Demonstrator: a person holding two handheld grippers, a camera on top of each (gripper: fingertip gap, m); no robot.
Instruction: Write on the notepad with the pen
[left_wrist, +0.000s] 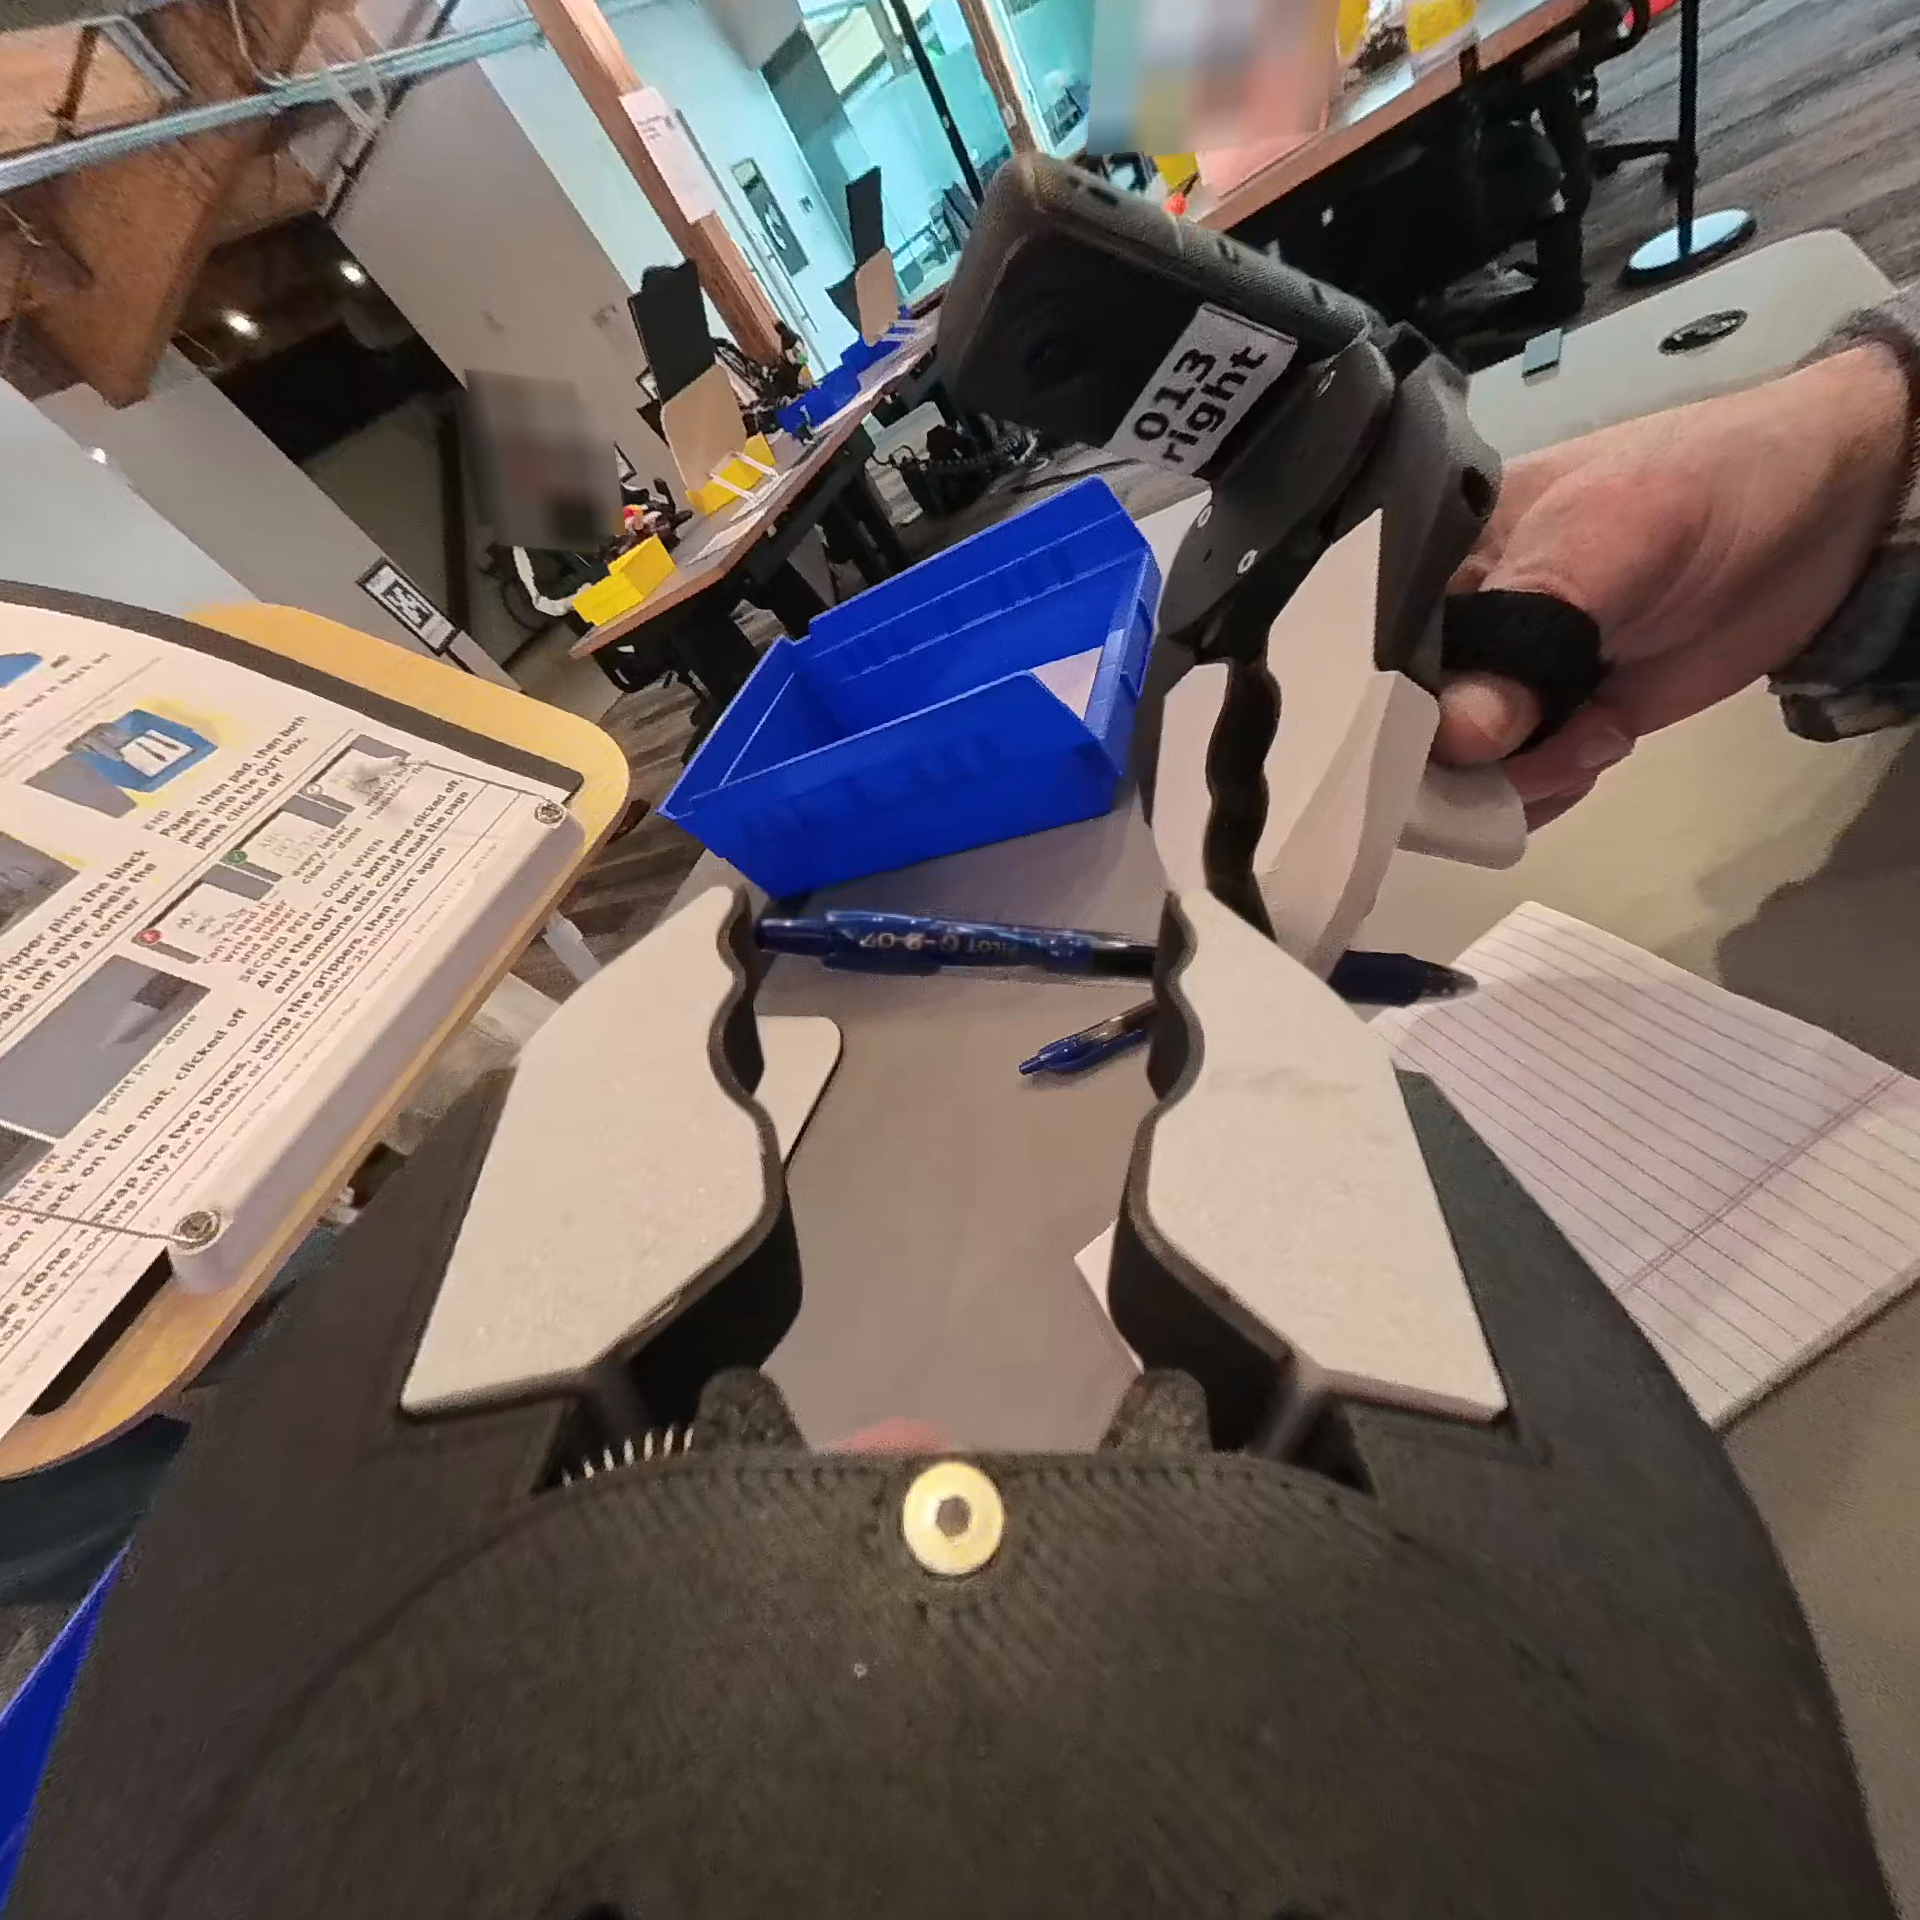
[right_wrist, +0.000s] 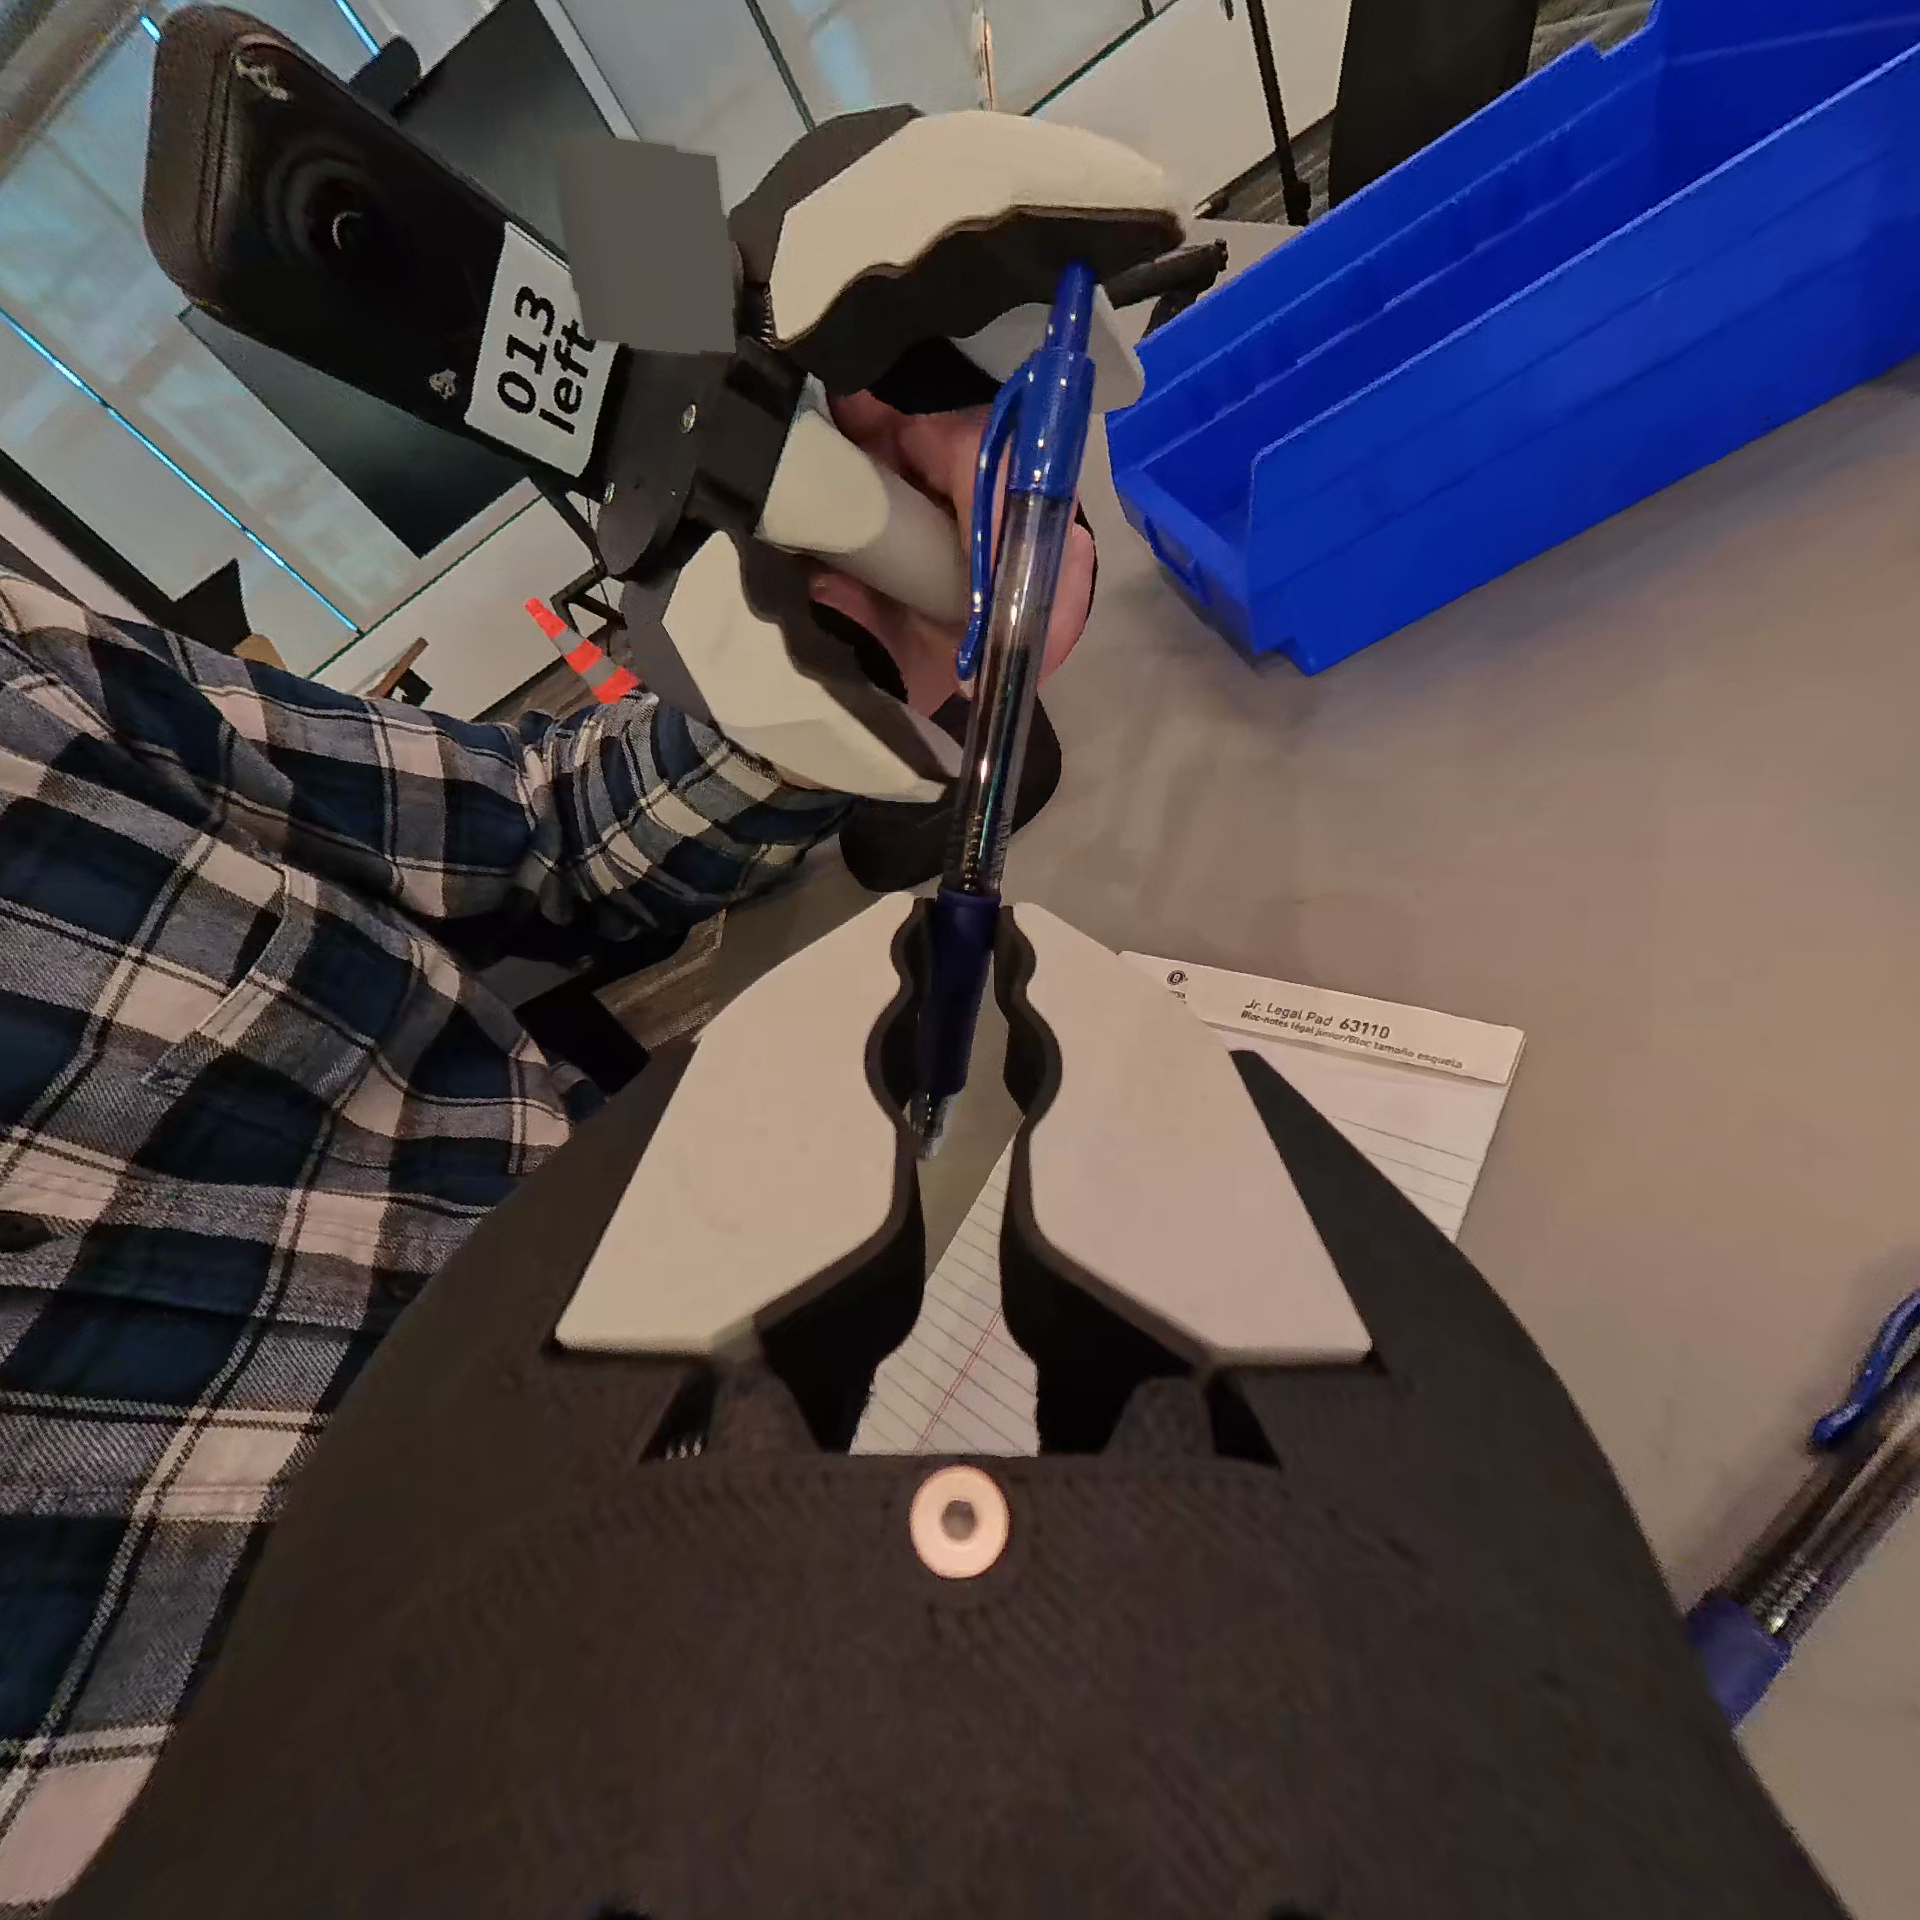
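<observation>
My right gripper (right_wrist: 956, 977) is shut on the grip of a blue pen (right_wrist: 1013, 623), whose tip points back toward the camera above the lined notepad (right_wrist: 1392, 1132). In the left wrist view the right gripper (left_wrist: 1288, 925) holds this pen (left_wrist: 935, 940) level across the mouth of my left gripper (left_wrist: 956, 925), which is open and empty. The pen's writing end reaches the edge of the notepad (left_wrist: 1662, 1143). The left gripper also shows in the right wrist view (right_wrist: 1049, 509), with its jaws wide apart on either side of the pen's clip end.
A second blue pen (left_wrist: 1081, 1044) lies on the grey table beyond my left fingers; it also shows at the right edge of the right wrist view (right_wrist: 1829, 1507). A blue bin (left_wrist: 914, 717) stands behind. An instruction board (left_wrist: 260, 935) is at the left.
</observation>
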